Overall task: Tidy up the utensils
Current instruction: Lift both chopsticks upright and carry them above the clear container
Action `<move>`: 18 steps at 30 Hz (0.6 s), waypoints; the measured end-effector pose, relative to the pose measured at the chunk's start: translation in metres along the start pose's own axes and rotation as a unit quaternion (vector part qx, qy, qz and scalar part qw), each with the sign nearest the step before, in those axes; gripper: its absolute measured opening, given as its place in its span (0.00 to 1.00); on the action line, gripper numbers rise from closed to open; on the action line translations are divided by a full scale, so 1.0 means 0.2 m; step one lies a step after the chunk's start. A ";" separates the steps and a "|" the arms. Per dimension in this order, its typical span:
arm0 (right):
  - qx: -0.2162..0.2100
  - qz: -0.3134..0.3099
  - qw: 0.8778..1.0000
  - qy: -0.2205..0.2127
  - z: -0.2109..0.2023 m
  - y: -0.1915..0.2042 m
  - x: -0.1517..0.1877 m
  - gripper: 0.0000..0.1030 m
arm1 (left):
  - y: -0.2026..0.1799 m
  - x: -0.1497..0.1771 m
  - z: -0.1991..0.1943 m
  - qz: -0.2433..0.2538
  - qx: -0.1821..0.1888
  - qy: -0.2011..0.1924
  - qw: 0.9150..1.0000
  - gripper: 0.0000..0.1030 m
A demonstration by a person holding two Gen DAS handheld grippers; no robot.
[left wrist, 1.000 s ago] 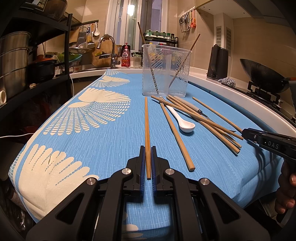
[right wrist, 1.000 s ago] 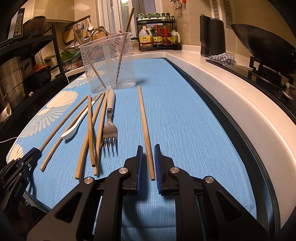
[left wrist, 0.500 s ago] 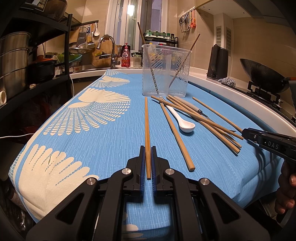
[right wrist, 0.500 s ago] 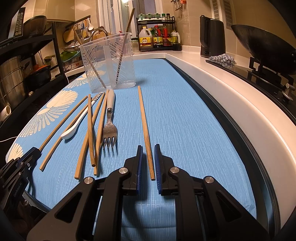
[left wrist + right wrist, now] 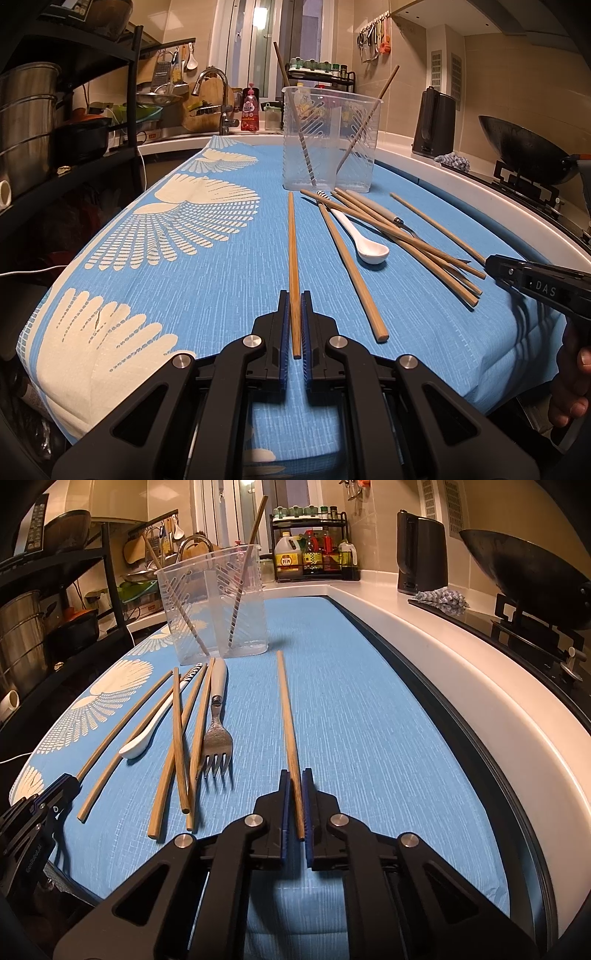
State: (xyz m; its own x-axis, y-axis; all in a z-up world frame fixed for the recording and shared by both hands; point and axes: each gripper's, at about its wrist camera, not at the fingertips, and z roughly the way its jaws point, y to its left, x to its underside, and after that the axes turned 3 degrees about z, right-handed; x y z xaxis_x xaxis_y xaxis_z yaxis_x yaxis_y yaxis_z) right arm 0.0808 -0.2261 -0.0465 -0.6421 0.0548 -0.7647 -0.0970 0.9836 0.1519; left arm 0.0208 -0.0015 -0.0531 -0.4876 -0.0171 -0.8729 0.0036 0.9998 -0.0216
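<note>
Wooden chopsticks lie on the blue cloth (image 5: 207, 288): left gripper (image 5: 294, 321) clamps one chopstick (image 5: 292, 243), right gripper (image 5: 294, 801) another (image 5: 286, 716). Lift each level, tip upright, drop into the far clear plastic holder (image 5: 328, 140).

matt woven blue cloth (image 5: 207, 280) at centre; smooth wooden chopsticks (image 5: 177, 734); glossy white ceramic-looking spoon (image 5: 364, 243); shiny metal fork (image 5: 218, 738); clear plastic holder (image 5: 328, 140) at upper centre.

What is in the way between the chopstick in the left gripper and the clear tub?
Nothing visible. The left gripper pinches the chopstick, and bare blue cloth runs ahead to the clear tub. The spoon lies off to the right.
</note>
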 end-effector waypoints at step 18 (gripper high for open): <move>-0.012 -0.007 0.997 -0.076 -0.33 0.00 -0.18 0.05 | 0.06 -0.22 -0.26 0.024 -0.010 -0.076 0.997 0.06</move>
State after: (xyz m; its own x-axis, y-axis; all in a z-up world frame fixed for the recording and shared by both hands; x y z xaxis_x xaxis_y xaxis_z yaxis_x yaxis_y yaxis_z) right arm 0.0544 -0.2397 0.0221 -0.5175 0.0674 -0.8530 -0.1245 0.9803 0.1530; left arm -0.0034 0.0114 0.0111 -0.3501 0.0300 -0.9362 0.0049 0.9995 0.0301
